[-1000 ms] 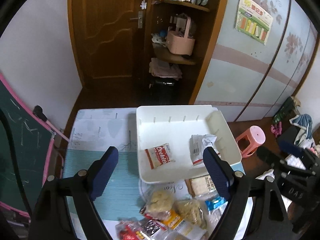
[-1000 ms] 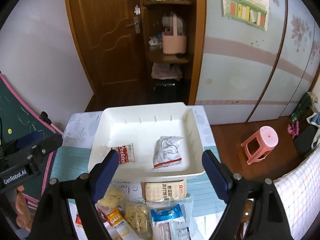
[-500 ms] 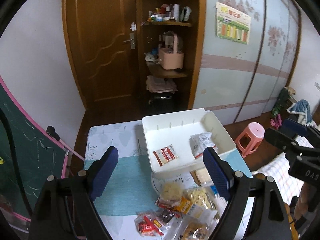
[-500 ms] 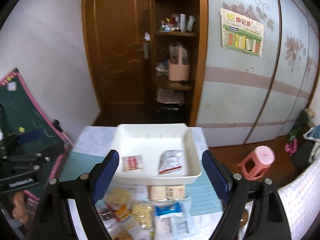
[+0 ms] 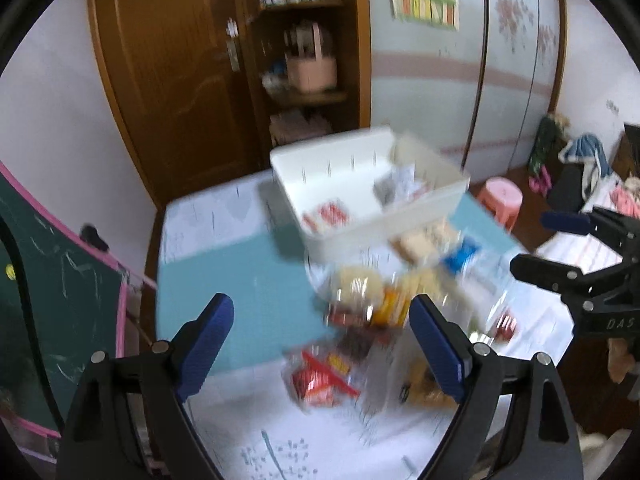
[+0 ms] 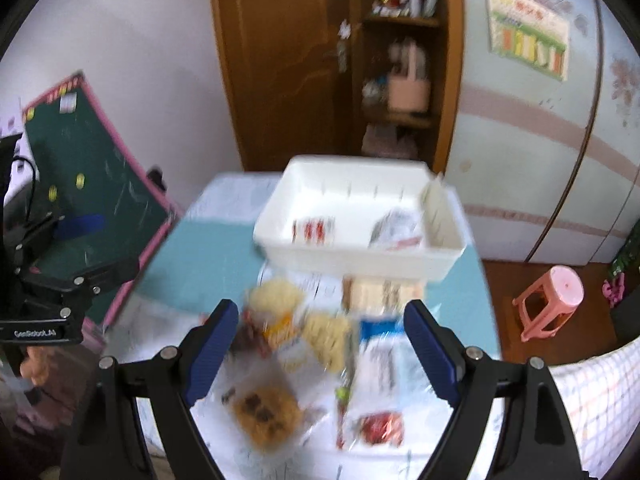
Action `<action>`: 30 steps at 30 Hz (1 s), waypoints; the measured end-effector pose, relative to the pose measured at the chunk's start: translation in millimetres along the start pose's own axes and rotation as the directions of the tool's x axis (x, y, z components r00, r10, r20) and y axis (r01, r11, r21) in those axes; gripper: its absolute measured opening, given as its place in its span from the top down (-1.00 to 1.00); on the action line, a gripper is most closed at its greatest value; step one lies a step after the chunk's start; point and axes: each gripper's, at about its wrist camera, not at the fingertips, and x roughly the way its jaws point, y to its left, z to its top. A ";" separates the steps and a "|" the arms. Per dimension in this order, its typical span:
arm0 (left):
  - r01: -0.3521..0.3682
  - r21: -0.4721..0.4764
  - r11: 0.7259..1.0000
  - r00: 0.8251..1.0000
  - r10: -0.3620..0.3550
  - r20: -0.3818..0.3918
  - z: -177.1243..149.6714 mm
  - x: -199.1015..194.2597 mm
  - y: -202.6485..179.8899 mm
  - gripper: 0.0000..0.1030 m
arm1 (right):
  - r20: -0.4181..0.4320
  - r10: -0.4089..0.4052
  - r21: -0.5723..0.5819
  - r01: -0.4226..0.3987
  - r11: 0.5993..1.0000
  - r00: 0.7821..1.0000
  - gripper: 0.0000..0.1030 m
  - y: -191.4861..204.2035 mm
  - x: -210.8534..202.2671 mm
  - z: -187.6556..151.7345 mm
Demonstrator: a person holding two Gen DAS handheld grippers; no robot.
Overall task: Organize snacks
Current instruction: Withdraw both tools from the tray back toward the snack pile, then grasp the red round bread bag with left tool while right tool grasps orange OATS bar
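Note:
A white tray (image 5: 420,210) (image 6: 352,258) stands at the table's far side with a red-and-white cookie packet (image 5: 326,216) (image 6: 314,230) and a silver packet (image 5: 394,188) (image 6: 396,230) inside. A blurred pile of snack packets (image 5: 384,300) (image 6: 316,344) lies in front of it. My left gripper (image 5: 320,344) is open and empty, above the near table. My right gripper (image 6: 318,344) is open and empty, above the pile. It also shows at the right of the left wrist view (image 5: 560,248).
The table has a teal mat (image 5: 224,280) and white patterned cloth. A green chalkboard (image 5: 60,300) leans at the left. A pink stool (image 6: 550,300) stands on the floor at the right. A wooden door and shelves stand behind.
Both grippers have pulled back and up from the tray, so more of the snack pile and near table shows. Both views are motion-blurred. Both stay open.

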 end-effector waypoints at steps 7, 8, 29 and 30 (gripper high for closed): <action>-0.025 -0.020 0.999 0.991 0.023 -0.130 -60.3 61.5 11.7 -0.72 | -0.130 -0.009 -0.030 0.005 1.000 0.991 -0.66 5.0 55.3 -40.0; -0.021 -0.043 0.999 0.988 0.014 -0.152 -66.8 69.9 15.7 -0.72 | -0.139 -0.013 -0.039 0.008 0.999 0.990 -0.66 5.8 60.4 -41.7; -0.001 -0.248 0.969 0.930 -0.090 -0.355 -102.9 160.9 44.9 -0.72 | -0.299 -0.063 -0.161 0.014 0.987 0.952 -0.40 31.1 154.8 -45.0; 0.000 -0.253 0.968 0.928 -0.094 -0.360 -103.2 163.5 44.8 -0.72 | -0.290 -0.071 -0.170 0.022 0.985 0.954 -0.40 32.5 155.2 -45.2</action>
